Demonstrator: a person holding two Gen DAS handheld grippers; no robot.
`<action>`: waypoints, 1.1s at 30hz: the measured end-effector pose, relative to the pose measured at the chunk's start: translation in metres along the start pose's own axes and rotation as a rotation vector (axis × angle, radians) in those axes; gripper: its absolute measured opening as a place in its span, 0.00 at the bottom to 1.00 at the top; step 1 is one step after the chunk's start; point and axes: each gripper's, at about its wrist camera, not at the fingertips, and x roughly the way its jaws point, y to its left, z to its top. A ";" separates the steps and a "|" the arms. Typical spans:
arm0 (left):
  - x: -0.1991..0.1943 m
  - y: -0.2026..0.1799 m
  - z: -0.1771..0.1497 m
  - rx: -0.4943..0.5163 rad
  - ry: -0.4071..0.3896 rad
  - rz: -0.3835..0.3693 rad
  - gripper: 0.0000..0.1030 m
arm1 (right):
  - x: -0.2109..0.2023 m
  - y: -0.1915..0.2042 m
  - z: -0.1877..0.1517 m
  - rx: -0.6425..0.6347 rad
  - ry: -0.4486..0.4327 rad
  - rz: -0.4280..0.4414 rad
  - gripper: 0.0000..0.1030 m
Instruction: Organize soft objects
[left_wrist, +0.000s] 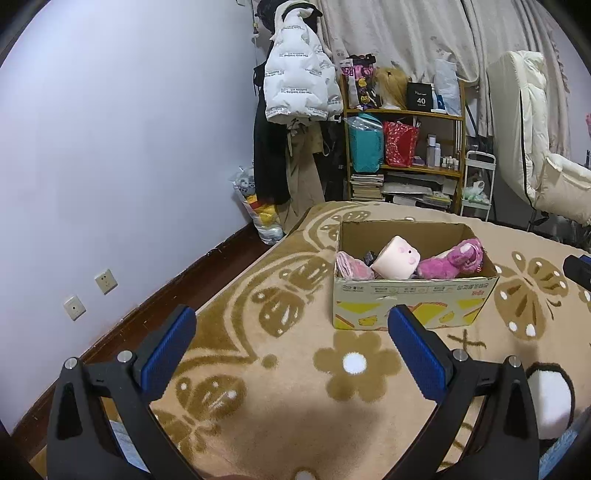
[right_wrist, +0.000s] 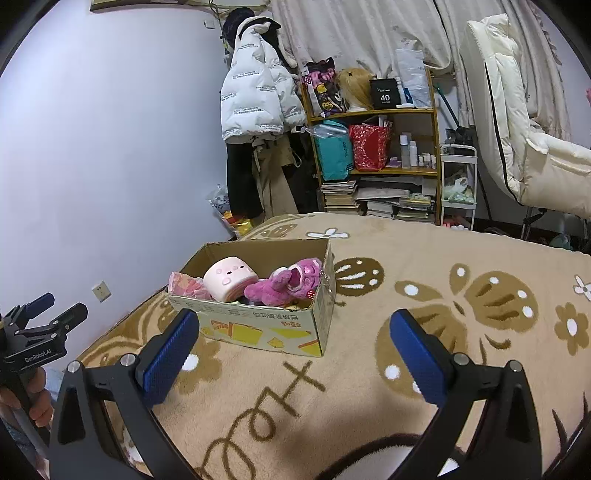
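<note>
Bed blanket (right_wrist: 406, 369) is tan with brown butterflies | cardboard box (right_wrist: 258, 332) sits on it | inside the box: pink bear (right_wrist: 288, 284), pale pink round plush (right_wrist: 229, 278), pink cloth (right_wrist: 186, 286) at its left end | left gripper (left_wrist: 291, 343) fingers wide apart, holding nothing, near the box | right gripper (right_wrist: 293, 343) fingers wide apart, holding nothing, near the box | shelf (right_wrist: 373, 147) far behind the box

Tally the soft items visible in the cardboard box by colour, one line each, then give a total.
Pale pink: 1, the cylindrical plush with a face
Magenta: 1, the plush bear
Pink patterned: 1, the soft fabric item at the left end of the cardboard box
Total: 3 clearly visible; anything beneath them is hidden.
</note>
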 end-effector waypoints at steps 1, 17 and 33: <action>0.000 0.000 -0.001 0.001 0.001 0.001 1.00 | 0.000 0.000 0.000 0.000 0.001 -0.002 1.00; -0.002 -0.004 -0.003 0.001 0.009 -0.035 1.00 | -0.003 0.004 -0.003 -0.010 0.008 -0.014 1.00; -0.006 -0.006 -0.003 0.013 0.002 -0.041 1.00 | -0.002 0.007 -0.005 -0.015 0.019 -0.007 1.00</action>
